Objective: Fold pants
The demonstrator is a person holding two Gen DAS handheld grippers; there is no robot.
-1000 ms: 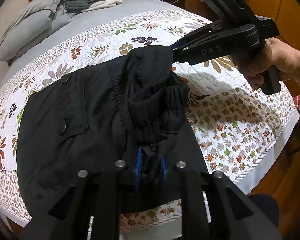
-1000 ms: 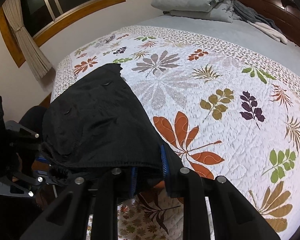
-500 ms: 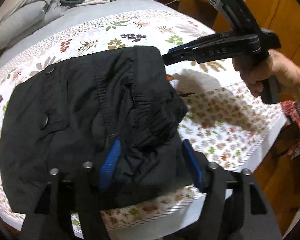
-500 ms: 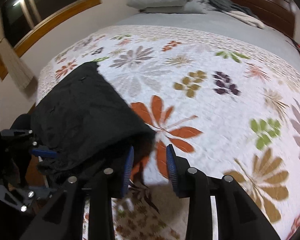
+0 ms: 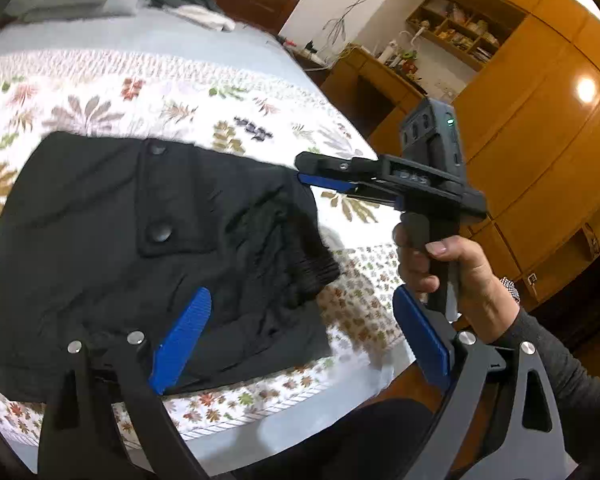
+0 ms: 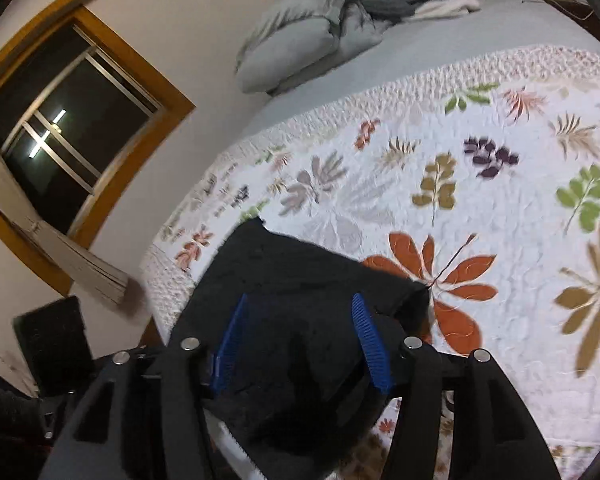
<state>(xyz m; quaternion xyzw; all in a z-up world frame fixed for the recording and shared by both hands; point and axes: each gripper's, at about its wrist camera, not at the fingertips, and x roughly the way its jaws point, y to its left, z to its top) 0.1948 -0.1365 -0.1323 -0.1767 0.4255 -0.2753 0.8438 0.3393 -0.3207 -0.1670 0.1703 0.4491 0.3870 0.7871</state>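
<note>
The black pants [image 5: 140,260] lie folded into a compact rectangle on the floral quilt [image 5: 140,92], close to the bed's near edge. My left gripper [image 5: 300,328] hovers over their near right corner. Its jaws are opening wide; one blue pad is above the cloth, the other out over the bed's edge, and nothing is gripped. In the right wrist view my right gripper [image 6: 300,340] is over the pants [image 6: 300,280], its jaws opening, pads apart and not pressing the cloth. A hand [image 5: 460,272] holds the right gripper [image 5: 320,174] at the pants' far right corner.
Grey pillows [image 6: 300,40] and loose clothes lie at the head of the bed. A wooden wardrobe [image 5: 540,120] and a desk stand beyond the right side. A window [image 6: 60,144] with a curtain is on the left wall. The quilt [image 6: 460,160] is bare beyond the pants.
Both grippers have let go of the pants, which now lie flat. The left jaws went from shut to wide open as that hand drew back. The right jaws opened and the wrist rolled.
</note>
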